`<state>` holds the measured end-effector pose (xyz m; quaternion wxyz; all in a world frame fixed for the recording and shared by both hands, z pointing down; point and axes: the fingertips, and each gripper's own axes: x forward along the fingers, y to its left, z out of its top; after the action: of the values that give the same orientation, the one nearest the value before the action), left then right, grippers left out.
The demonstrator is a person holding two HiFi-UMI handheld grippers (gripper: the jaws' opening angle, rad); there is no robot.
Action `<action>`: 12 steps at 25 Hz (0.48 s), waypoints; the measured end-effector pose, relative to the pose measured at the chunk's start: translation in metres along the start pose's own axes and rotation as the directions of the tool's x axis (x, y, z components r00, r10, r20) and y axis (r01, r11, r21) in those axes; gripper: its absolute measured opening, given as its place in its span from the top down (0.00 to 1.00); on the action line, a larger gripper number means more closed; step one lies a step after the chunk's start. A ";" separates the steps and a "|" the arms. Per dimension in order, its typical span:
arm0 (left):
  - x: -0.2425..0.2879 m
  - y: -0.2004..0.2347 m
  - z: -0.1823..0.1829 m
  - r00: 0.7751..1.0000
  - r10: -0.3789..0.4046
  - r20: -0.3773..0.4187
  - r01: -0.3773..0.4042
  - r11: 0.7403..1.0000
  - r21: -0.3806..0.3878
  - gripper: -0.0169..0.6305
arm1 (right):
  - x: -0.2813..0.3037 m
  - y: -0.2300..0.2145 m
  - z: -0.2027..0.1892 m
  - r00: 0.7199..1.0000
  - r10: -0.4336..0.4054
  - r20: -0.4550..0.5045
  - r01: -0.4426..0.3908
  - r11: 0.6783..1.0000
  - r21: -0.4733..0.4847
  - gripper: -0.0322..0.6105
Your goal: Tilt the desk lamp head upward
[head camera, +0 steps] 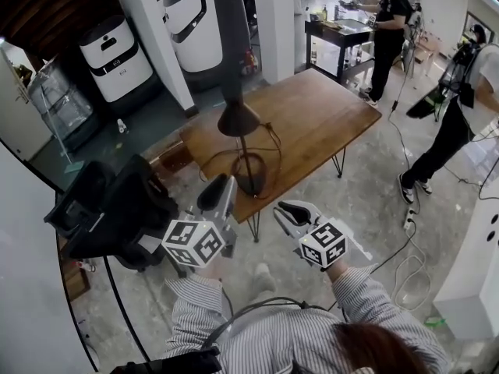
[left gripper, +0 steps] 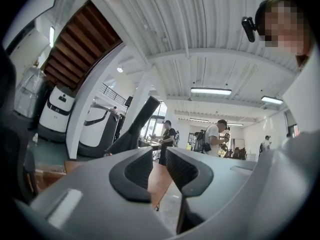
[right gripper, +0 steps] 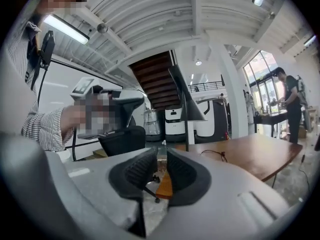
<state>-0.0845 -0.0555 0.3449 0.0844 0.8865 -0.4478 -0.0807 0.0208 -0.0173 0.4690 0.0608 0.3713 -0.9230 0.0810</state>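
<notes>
A dark desk lamp stands on the wooden table (head camera: 320,115): round base (head camera: 249,184), thin pole, a cone-shaped part (head camera: 238,121) and a long dark head (head camera: 230,45) rising above it. The lamp shows as a slanted dark shape (left gripper: 136,126) in the left gripper view and beside the stairs (right gripper: 187,101) in the right gripper view. My left gripper (head camera: 222,192) hangs just in front of the table's near edge, short of the base, jaws a little apart with nothing between them. My right gripper (head camera: 290,211) sits to its right, off the table, with a narrow empty gap.
A black cable (head camera: 270,142) loops over the table by the lamp base. A black office chair (head camera: 117,209) stands close on my left. White machines (head camera: 117,57) and a pillar (head camera: 152,29) are behind. Two people (head camera: 387,29) (head camera: 460,107) stand at the right; a power strip (head camera: 409,220) lies on the floor.
</notes>
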 end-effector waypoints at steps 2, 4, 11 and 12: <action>0.018 0.015 0.015 1.000 -0.010 0.007 0.009 0.999 0.052 0.82 | 0.029 -0.018 0.005 1.000 0.011 -0.011 -0.011 1.000 -0.010 0.86; 0.036 0.029 0.027 0.999 -0.034 0.016 0.033 0.997 0.076 0.82 | 0.058 -0.035 0.008 1.000 0.013 -0.026 -0.013 1.000 -0.028 0.86; 0.089 0.065 0.053 0.993 -0.119 -0.008 0.119 0.981 0.152 0.72 | 0.132 -0.073 0.020 0.998 0.009 -0.057 -0.011 0.999 -0.047 0.83; 0.093 0.068 0.056 0.991 -0.135 -0.006 0.134 0.979 0.156 0.72 | 0.139 -0.076 0.021 0.998 0.011 -0.055 -0.014 0.999 -0.052 0.82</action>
<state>-0.0954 -0.1748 0.2998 0.0079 0.9184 -0.3919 -0.0532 -0.0271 -0.1691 0.4799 0.0953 0.3613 -0.9251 0.0674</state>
